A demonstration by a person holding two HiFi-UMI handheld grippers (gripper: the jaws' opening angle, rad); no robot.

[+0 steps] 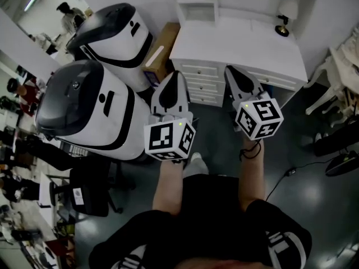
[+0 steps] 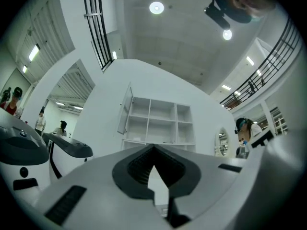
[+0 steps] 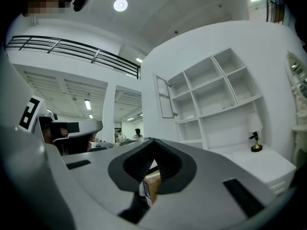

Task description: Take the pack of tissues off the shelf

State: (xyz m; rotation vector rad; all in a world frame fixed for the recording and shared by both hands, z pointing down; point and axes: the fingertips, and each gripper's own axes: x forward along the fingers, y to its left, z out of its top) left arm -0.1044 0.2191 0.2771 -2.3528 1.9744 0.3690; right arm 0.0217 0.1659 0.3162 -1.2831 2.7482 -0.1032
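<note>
I see no pack of tissues in any view. The white shelf unit [image 2: 154,122] stands ahead above a white desk [image 1: 247,46], and its open compartments [image 3: 211,92] look bare from here. My left gripper [image 1: 173,77] is held at waist height before the desk's drawers, jaws shut tip to tip with nothing between them [image 2: 153,148]. My right gripper [image 1: 233,72] is level with it, a hand's width to the right. Its jaws also meet at the tips [image 3: 152,141] and hold nothing.
Two large white-and-black machine shells [image 1: 95,108] [image 1: 115,35] stand close on the left. A cardboard box [image 1: 161,54] leans between them and the desk. A small lamp [image 1: 285,15] sits on the desk's right. A white chair [image 1: 342,74] is at the right, a black one [image 1: 90,189] at the lower left.
</note>
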